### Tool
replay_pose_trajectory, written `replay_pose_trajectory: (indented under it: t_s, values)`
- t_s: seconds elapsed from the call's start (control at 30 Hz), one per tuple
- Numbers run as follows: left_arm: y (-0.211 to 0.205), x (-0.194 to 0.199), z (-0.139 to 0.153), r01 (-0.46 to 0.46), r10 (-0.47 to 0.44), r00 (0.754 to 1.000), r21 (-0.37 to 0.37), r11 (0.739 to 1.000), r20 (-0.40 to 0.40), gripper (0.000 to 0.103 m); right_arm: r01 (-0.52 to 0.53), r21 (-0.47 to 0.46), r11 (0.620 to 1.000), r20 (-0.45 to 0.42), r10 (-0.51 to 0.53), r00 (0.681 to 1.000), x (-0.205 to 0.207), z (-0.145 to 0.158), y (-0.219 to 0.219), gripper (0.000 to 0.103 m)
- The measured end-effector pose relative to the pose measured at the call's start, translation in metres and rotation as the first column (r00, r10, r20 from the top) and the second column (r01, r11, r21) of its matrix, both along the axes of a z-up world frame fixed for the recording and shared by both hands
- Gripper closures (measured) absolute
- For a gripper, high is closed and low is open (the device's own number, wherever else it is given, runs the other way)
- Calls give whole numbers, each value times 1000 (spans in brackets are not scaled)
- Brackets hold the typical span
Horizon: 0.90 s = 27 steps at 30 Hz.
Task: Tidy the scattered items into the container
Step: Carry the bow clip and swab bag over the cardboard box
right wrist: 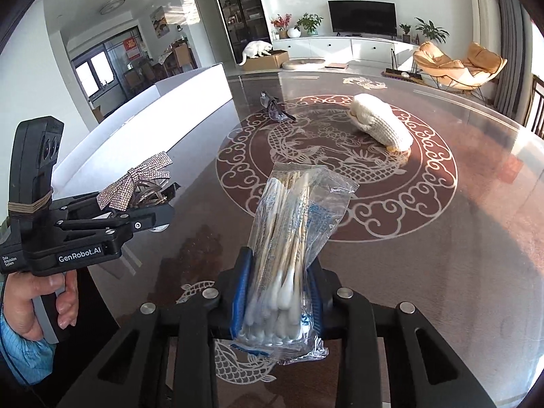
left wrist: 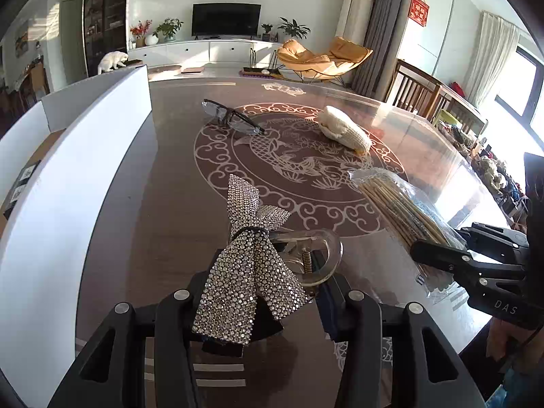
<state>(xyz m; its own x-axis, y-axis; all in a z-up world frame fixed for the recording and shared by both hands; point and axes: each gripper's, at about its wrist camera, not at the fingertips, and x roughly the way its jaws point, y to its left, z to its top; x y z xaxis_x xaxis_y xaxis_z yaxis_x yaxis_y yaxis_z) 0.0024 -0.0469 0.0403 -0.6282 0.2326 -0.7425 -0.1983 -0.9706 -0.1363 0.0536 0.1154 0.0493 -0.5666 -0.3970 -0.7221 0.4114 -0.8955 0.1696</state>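
My left gripper (left wrist: 268, 282) is shut on a rhinestone bow hair clip (left wrist: 248, 258) with a clear plastic clasp, held above the table; it also shows in the right wrist view (right wrist: 136, 183). My right gripper (right wrist: 278, 292) is shut on a clear bag of cotton swabs (right wrist: 292, 231), seen from the left wrist view too (left wrist: 397, 204). A pair of glasses (left wrist: 231, 119) and a rolled white knitted glove (left wrist: 343, 129) lie on the patterned table. The white box container (left wrist: 85, 170) stands at the left.
The round dark table (right wrist: 476, 238) has a glass top with a fish pattern. Wooden chairs (left wrist: 414, 88) stand at its far right edge. A person's hand (right wrist: 51, 292) holds the left gripper's handle.
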Motion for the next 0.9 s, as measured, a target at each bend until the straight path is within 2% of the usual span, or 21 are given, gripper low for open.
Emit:
replay_pose_trajectory:
  t_s: [0.13, 0.27, 0.4, 0.53, 0.7, 0.9]
  values:
    - [-42, 1, 45, -63, 63, 995, 2, 998, -71, 55, -97, -17, 995, -68, 96, 993, -14, 40, -39, 72]
    - [-101, -2, 83, -160, 155, 979, -31, 987, -131, 55, -219, -30, 975, -142, 212, 967, -32, 86, -97, 72]
    - [-170, -13, 108, -272, 261, 953, -57, 961, -151, 55, -339, -66, 938, -188, 322, 928, -55, 125, -164, 72]
    - [-225, -36, 123, -346, 334, 931, -64, 936, -148, 55, -416, -78, 906, -213, 393, 895, -86, 149, -232, 72]
    - [-276, -77, 115, -402, 396, 912, -48, 914, -103, 55, -468, -47, 882, -168, 455, 874, -136, 143, -309, 72]
    - [-316, -115, 64, -459, 461, 887, -57, 887, 18, 55, -477, -18, 879, 1, 477, 879, -197, 87, -373, 72]
